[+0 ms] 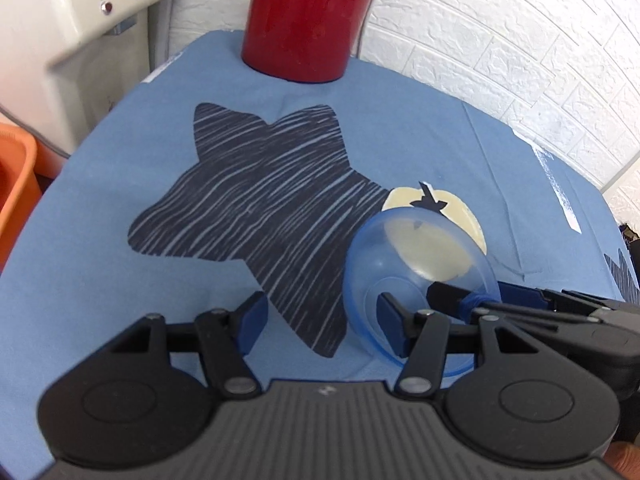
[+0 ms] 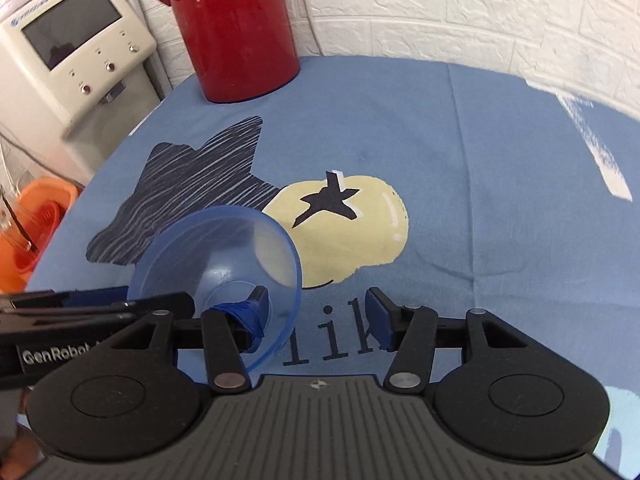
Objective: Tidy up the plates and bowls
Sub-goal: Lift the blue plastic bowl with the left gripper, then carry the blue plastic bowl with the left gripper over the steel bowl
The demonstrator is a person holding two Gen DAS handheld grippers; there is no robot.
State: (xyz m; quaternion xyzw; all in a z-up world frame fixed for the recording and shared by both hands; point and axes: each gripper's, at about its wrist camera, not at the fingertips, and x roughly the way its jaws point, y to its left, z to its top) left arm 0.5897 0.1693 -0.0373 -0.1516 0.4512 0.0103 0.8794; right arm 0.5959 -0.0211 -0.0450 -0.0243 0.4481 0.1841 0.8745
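A translucent blue bowl [image 1: 416,248] [image 2: 216,248] stands tipped on its side on the blue tablecloth [image 1: 400,120] [image 2: 460,160]. My left gripper [image 1: 322,324] is open, and its right finger [image 1: 390,326] overlaps the bowl's base. My right gripper [image 2: 318,310] is open too, and its tape-wrapped left finger [image 2: 250,316] lies at the same base from the other side. Each gripper shows in the other's view: the right one [image 1: 468,292] enters from the right, the left one [image 2: 158,299] from the left. Whether either finger touches the bowl I cannot tell.
A tall red jug [image 1: 304,20] [image 2: 236,28] stands at the table's back edge against the white brick wall [image 1: 520,40]. Left of the table stand a white appliance [image 1: 80,20] [image 2: 80,48] and an orange basin [image 1: 16,168] [image 2: 36,232]. The cloth carries a dark star print [image 1: 260,208].
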